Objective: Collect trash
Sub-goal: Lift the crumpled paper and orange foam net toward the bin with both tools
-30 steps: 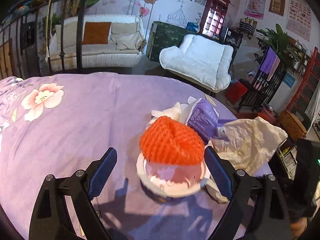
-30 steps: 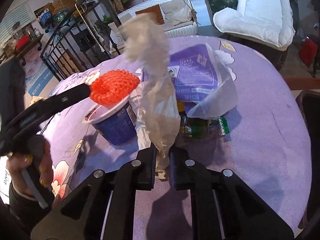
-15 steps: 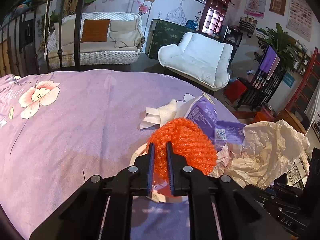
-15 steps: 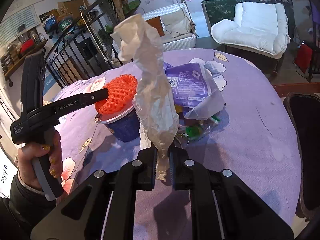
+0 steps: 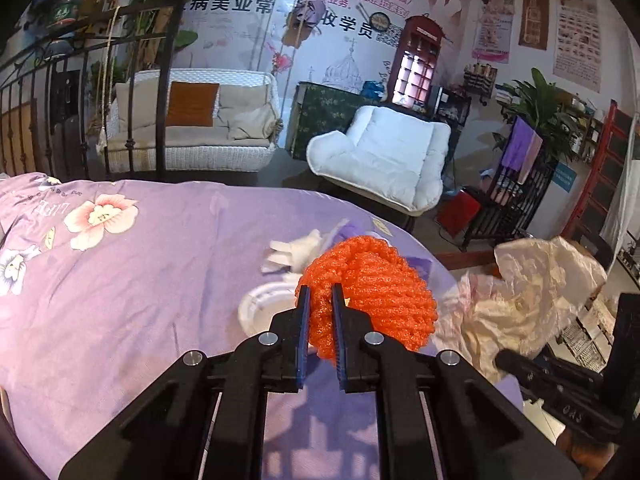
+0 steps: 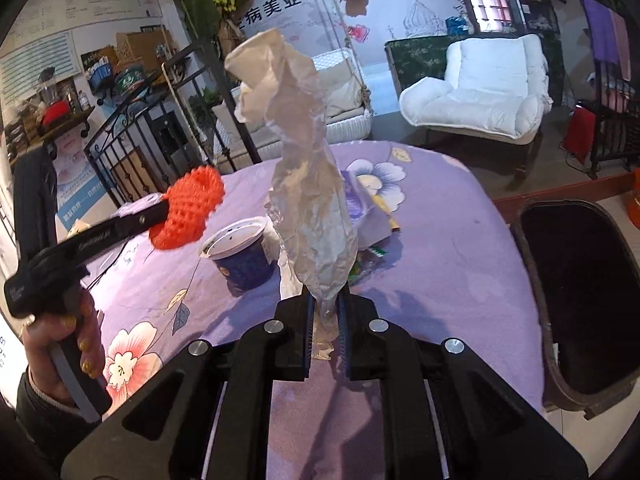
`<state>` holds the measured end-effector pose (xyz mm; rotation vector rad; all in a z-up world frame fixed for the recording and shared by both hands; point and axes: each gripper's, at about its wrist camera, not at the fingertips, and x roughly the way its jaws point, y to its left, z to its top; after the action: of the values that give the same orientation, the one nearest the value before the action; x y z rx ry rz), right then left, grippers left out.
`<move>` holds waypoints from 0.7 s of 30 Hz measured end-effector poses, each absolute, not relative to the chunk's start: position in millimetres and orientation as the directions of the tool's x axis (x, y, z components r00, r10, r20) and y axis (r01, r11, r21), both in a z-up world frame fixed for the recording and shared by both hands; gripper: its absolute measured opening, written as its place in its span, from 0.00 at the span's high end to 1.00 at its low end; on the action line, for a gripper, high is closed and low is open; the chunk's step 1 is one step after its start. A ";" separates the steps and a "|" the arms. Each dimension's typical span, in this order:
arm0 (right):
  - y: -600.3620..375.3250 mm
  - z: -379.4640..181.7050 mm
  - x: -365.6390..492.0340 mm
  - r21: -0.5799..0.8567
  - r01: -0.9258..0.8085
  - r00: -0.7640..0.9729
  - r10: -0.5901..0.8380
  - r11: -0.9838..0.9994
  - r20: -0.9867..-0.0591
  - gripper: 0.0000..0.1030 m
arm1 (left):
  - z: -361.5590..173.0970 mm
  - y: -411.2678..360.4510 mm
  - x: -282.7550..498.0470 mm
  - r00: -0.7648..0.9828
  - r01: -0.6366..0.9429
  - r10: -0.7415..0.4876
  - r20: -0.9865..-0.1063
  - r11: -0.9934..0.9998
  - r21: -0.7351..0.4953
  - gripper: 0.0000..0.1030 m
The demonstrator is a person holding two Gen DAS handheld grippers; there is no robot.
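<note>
The left gripper (image 5: pixel 320 312) is clamped on an orange foam net (image 5: pixel 372 296), pinching only its near edge, so most of the net bulges free beyond the fingers. That light pinch looks enough for something so soft. The net is lifted clear of the yogurt cup (image 6: pixel 240 256), which stands open on the purple flowered cloth (image 6: pixel 440 264).

The right gripper (image 6: pixel 324 320) is closed on the bottom of a crumpled sheet of paper (image 6: pixel 308 184), which stands up tall like a torch above the jaws. Gripped low like that, it carries well but blocks much of this camera's sight.

Both pieces seem held up off the table so they can be carried to the dark bin (image 6: pixel 580 300) at the table's right edge, which I take to be where the trash goes.

The right wrist view alone shows that bin, the blue side of the cup, the hand (image 6: pixel 72 344) on the left tool's handle, and the wrappers behind the paper. The left wrist view shows only the cup's white rim, but it shows the white tissue (image 5: pixel 296 250) lying on the cloth beyond the net.
</note>
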<state>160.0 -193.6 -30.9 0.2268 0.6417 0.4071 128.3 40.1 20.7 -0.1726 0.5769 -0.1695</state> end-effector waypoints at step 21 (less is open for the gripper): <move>-335.3 -44.7 137.5 0.308 0.048 0.824 0.137 0.950 -0.550 0.88 | -8.1 -71.5 124.8 0.699 0.378 -0.430 -0.572 0.901 -0.215 0.89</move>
<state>137.5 -335.3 -44.7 0.3182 0.6030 0.0481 124.8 -71.5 -8.1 -0.0836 0.6580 -0.4504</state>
